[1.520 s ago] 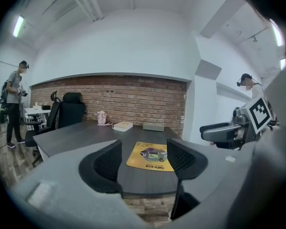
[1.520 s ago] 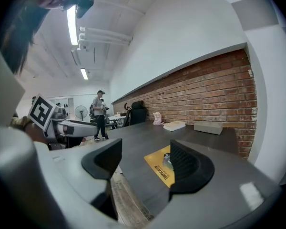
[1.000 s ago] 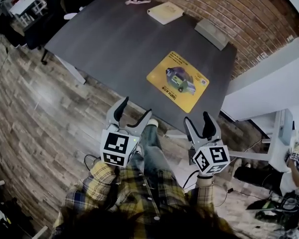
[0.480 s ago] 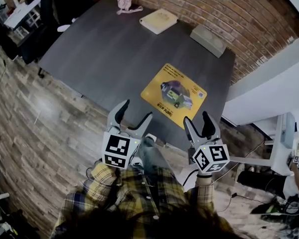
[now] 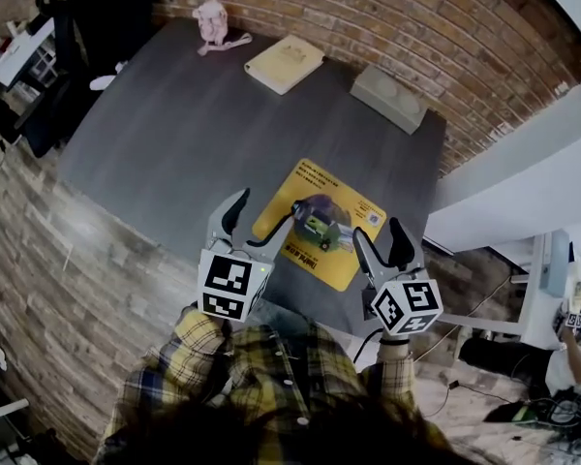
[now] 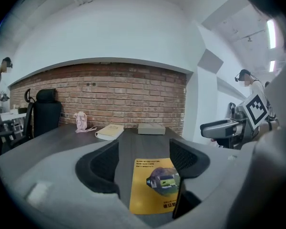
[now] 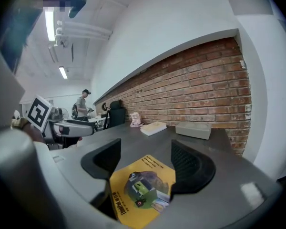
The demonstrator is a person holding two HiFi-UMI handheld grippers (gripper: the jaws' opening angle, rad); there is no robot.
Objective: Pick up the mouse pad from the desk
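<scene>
The yellow mouse pad (image 7: 143, 187) carries the only print that can be read. Along its near edge, at 7 o'clock in the right gripper view, a dark line begins "ThinkPad"; the characters after it blur. A shorter line at the pad's far edge, toward 12 o'clock, is too small to read. In the head view, the left cube (image 5: 230, 284) at 7 o'clock and the right cube (image 5: 408, 306) at 5 o'clock bear black-and-white square markers, patterns without letters or numbers.
</scene>
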